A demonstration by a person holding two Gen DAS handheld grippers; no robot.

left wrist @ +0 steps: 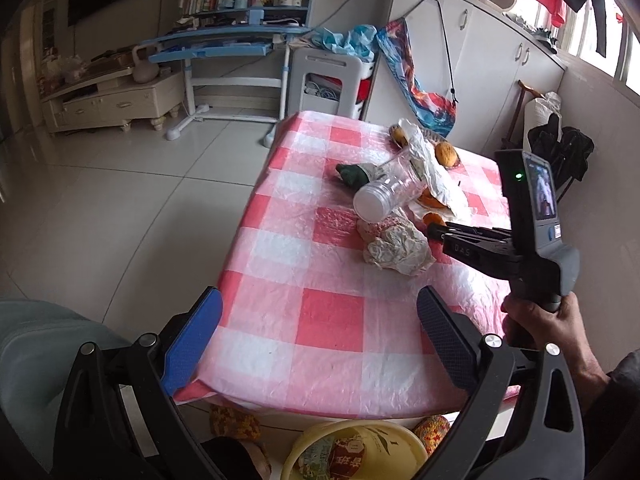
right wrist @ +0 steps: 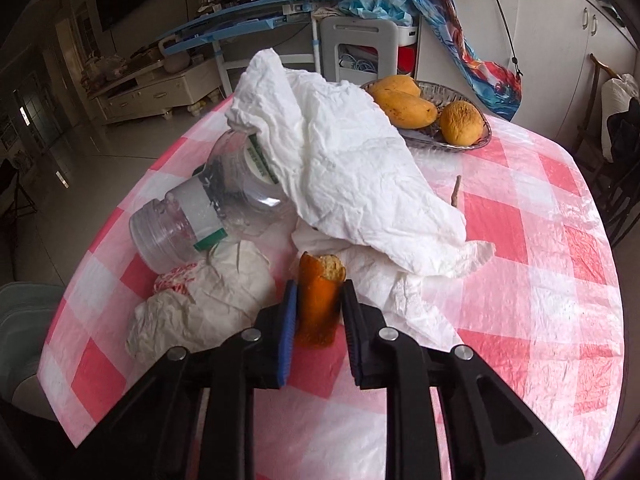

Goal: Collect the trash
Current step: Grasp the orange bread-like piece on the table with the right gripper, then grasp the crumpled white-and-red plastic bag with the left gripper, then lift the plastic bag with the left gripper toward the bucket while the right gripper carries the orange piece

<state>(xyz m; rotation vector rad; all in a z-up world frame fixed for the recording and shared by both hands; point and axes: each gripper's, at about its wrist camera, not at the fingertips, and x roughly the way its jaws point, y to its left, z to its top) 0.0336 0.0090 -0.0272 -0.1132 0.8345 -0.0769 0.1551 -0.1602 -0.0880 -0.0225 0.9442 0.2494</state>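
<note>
Right now my right gripper has its two pads pinched on a curled piece of orange peel, which stands upright between them on the table, just in front of the crumpled heap of trash. The peel is glossy orange outside, pale and pithy at its torn top edge. Just left of it lies a wadded, creased paper ball with a red-and-white patch, touching a clear ribbed plastic jar tipped on its side. A large wrinkled white tissue drapes over the jar's far end. Beyond, a glass dish holds smooth yellow mangoes and a rough-skinned orange. My left gripper hangs spread wide above the near edge of the pink checked plastic cloth, holding nothing, well short of the heap.
</note>
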